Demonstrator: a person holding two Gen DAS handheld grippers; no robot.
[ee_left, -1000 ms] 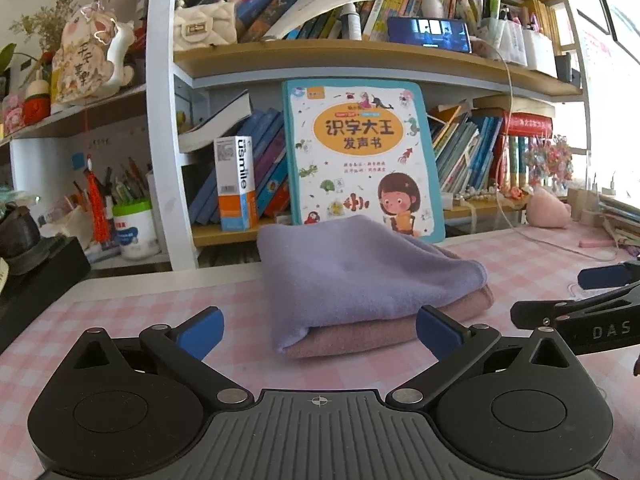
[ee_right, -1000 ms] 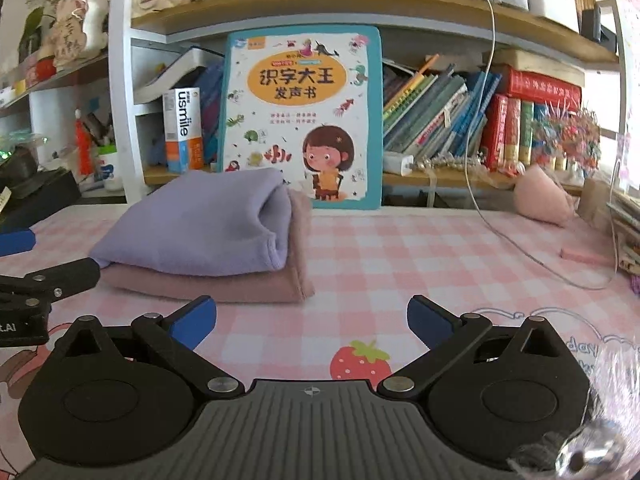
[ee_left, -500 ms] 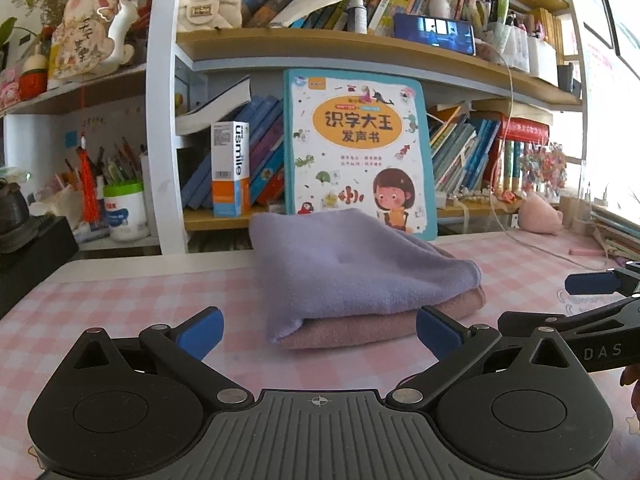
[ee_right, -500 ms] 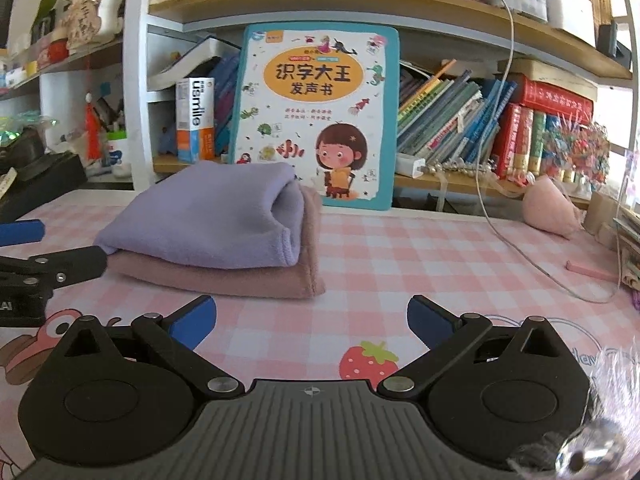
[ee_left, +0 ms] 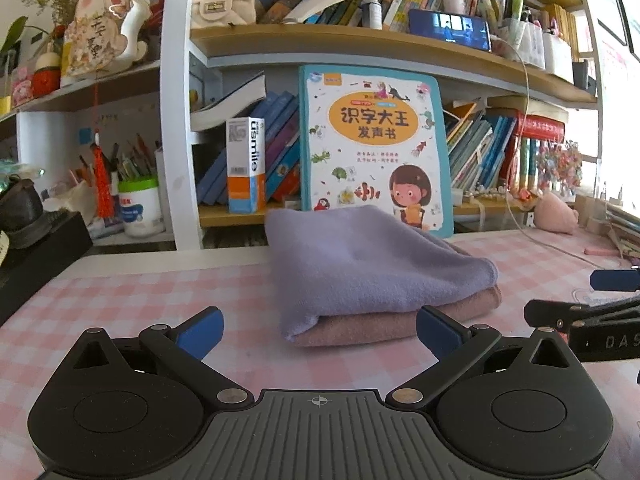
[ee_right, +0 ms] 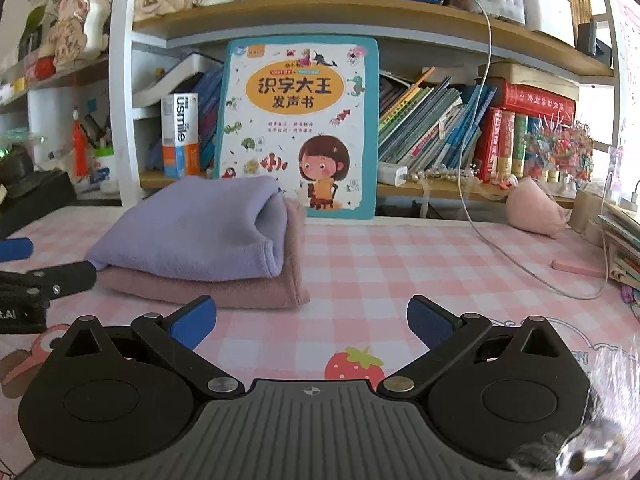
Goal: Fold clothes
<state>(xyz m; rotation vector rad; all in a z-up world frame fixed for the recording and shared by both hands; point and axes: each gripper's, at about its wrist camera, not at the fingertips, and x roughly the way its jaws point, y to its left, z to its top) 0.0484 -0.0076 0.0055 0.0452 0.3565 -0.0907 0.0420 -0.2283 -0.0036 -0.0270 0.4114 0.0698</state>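
A folded lilac cloth (ee_left: 360, 264) lies on top of a folded dusty-pink cloth (ee_left: 360, 326), both stacked on the pink checked tablecloth (ee_left: 160, 300). The same lilac cloth (ee_right: 192, 236) and pink cloth (ee_right: 208, 292) show at left in the right wrist view. My left gripper (ee_left: 318, 330) is open just in front of the stack, nothing between its blue pads. My right gripper (ee_right: 310, 322) is open to the right of the stack, empty. Each gripper appears in the other's view: the right gripper (ee_left: 592, 308) and the left gripper (ee_right: 36, 272).
A large children's book (ee_left: 376, 152) leans upright behind the stack against a crowded bookshelf (ee_left: 360, 48). A white cable (ee_right: 520, 256) trails over the table at right, near a pink plush (ee_right: 536, 212) and a pink pen (ee_right: 576, 268). A black box (ee_left: 36, 260) stands at left.
Both cameras have tilted or risen slightly, so the stack sits lower in each view. The cloths have not moved and both grippers stay open.
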